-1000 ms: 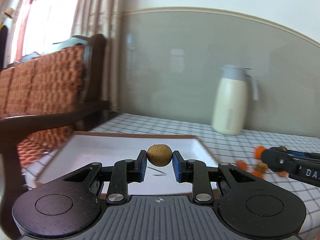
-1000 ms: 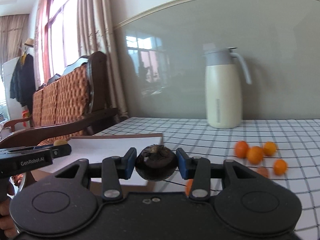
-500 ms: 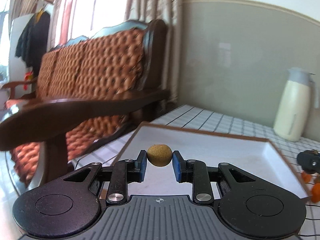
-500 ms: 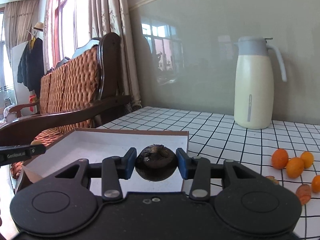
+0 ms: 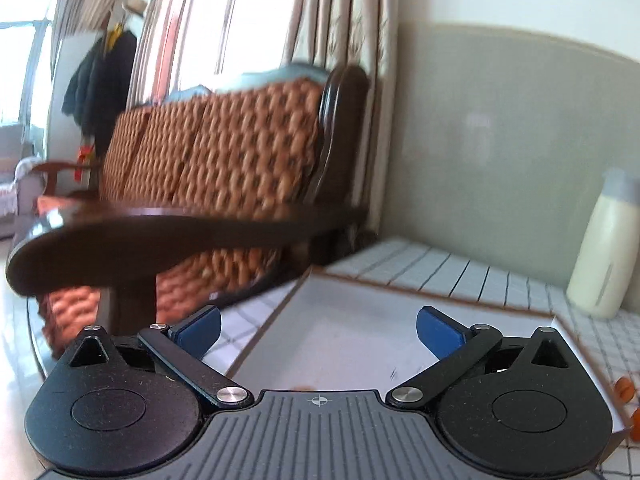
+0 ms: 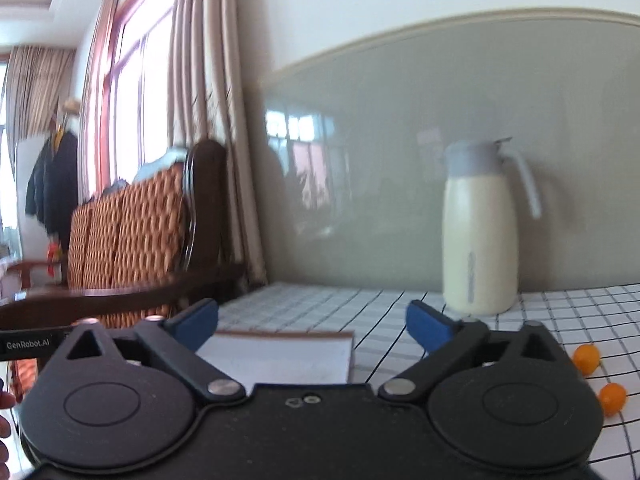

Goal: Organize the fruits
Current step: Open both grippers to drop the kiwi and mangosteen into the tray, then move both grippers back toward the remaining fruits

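My left gripper [image 5: 318, 328] hangs over the left part of the white, brown-rimmed tray [image 5: 360, 340]; its jaws are opening wide and nothing is between the blue pads [image 5: 438, 334]. A small brownish sliver [image 5: 302, 387] shows on the tray floor just above the gripper body, and I cannot tell what it is. My right gripper [image 6: 312, 324] is near the tray [image 6: 280, 356], jaws also opening, with nothing between them. The small brown fruit and the dark round fruit are not visible in either view. Orange kumquats [image 6: 586, 358] lie on the checked cloth to the right.
A cream thermos jug [image 6: 478, 232] stands at the back by the grey wall panel. A dark wooden sofa with woven orange cushions [image 5: 224, 152] is close beside the table's left edge. The left gripper's body [image 6: 28, 344] and part of a hand [image 6: 4, 400] show at the far left.
Both grippers have gone from shut on a fruit to wide open, and both fruits have dropped out of view. The left view has swung towards the sofa.
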The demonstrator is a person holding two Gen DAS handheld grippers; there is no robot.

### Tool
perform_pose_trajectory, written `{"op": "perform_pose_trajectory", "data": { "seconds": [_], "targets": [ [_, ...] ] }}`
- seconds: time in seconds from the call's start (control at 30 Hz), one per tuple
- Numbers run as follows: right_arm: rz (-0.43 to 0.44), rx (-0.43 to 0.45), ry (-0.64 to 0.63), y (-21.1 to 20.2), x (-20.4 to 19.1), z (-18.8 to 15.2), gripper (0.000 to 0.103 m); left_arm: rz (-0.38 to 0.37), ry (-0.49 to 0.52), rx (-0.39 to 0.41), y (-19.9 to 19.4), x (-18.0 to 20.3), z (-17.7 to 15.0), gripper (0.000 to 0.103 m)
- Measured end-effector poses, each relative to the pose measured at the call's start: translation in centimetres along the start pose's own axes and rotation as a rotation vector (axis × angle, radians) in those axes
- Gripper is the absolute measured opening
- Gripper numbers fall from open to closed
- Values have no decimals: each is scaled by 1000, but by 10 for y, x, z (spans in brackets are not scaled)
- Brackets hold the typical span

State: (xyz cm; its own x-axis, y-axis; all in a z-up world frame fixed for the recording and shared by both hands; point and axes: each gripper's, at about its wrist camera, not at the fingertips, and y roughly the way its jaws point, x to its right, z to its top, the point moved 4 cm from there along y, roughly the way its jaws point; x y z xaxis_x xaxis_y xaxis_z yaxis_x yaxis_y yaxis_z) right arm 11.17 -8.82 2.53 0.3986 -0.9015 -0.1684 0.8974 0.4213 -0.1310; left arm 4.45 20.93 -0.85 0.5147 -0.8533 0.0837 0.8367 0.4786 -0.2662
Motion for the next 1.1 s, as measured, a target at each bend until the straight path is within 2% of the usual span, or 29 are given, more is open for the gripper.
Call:
{"op": "perform_pose_trajectory", "data": {
  "seconds": [0.1,0.3,0.47,0.63,0.73,0.97,1.1],
  "targets": [
    [-3,21,29,-8,12,3,97,27,-5,41,-9,4,-2,103],
    [-50,3,44,-10,27,-1,97,13,25,34,-13,15,-5,103],
    [-47,-82,103,-7,36,-14,97,10,41,11,-13,26,-5,103],
    [-45,-198,137,-2,40,-29,97,20,46,-57,-7,34,-11,103],
    [-66,-192,142,-9,45,-29,97,-10,24,-94,-6,41,-14,103],
    [-113,-205,201,-20,71,-29,97,-95,54,-93,-18,70,-19,103],
    [-157,-196,185,-30,83,-28,97,-160,76,-108,-23,94,-22,103]
  ]
}}
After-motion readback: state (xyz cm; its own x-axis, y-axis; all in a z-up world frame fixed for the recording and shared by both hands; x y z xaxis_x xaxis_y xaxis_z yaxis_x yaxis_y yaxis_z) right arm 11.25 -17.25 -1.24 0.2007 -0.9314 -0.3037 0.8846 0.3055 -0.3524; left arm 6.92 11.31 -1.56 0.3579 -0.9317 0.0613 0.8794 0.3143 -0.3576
